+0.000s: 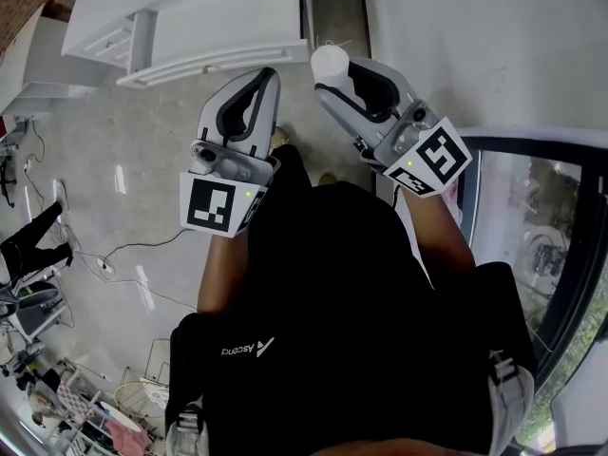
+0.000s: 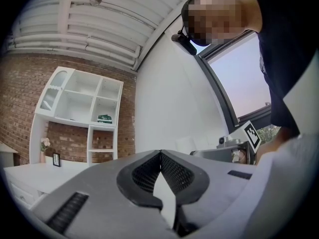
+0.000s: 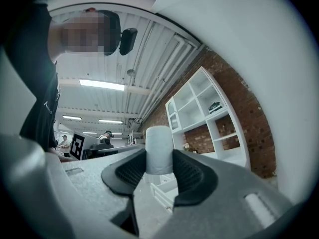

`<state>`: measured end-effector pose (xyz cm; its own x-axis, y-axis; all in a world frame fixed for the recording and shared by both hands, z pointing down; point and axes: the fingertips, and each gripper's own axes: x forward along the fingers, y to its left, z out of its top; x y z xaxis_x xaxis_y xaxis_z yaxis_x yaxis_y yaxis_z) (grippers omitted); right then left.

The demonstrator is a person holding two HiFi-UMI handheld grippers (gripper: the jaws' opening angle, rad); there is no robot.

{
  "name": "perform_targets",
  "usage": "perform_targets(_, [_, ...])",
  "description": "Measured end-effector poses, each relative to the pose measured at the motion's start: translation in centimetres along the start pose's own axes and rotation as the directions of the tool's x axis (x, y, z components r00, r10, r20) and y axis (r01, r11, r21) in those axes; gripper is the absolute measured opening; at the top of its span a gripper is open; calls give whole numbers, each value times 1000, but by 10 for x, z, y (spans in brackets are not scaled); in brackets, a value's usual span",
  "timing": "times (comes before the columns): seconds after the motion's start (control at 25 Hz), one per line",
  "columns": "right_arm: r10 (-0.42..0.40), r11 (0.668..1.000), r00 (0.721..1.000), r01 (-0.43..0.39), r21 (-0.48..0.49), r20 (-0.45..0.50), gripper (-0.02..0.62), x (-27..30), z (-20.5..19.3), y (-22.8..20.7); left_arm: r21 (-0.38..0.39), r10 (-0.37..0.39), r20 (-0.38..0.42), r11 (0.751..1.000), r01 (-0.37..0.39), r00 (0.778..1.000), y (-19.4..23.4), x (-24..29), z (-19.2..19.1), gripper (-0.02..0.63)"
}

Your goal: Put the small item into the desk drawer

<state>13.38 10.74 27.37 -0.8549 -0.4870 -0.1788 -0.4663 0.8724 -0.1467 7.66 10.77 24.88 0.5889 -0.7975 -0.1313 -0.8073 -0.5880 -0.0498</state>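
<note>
While left tool (image 2: 160,154) sits closed, right tool (image 3: 159,167) clamps white cylinder (image 3: 159,142).

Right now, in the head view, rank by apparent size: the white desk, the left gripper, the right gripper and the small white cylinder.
1. white desk, largest.
2. left gripper and right gripper: they look alike, so tied.
3. small white cylinder, held in the right gripper's jaws, smallest.

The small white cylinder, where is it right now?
The white cylinder is clamped between the jaws of the right gripper, top centre of the head view, just right of the white desk.
</note>
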Motion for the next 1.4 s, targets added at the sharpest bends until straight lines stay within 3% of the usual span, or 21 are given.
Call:
perform_targets(0.2, [-4, 1000, 1000, 4, -18, -7, 166, 25, -8, -14, -7, -9, 18, 1000, 9, 1000, 26, 8, -8, -2])
perform_targets(0.32, [-15, 1000, 999, 14, -23, -30, 166, 77, -14, -40, -9, -12, 27, 1000, 13, 1000, 80, 24, -15, -2])
perform_targets(0.4, [-23, 999, 998, 22, -29, -52, 166, 113, -21, -57, 1, -14, -13, 1000, 14, 1000, 119, 31, -31, -2])
perform_targets(0.68, [-83, 995, 988, 76, -58, -129, 166, 132, -41, -76, -4, -33, -43, 999, 33, 999, 149, 39, -55, -2])
perform_targets(0.88, [-132, 990, 966, 120, -69, -224, 166, 188, -70, -110, -16, -57, -58, 998, 56, 997, 205, 56, -74, -2])
perform_targets(1.08, [-183, 983, 914, 165, -82, -361, 166, 227, -120, -146, -18, -75, -53, 997, 74, 996, 245, 71, -97, -2])
perform_targets(1.4, [-204, 978, 776, 182, -97, -597, 166, 250, -201, -199, -77, -64, -79, 995, 58, 995, 278, 92, -129, -2])
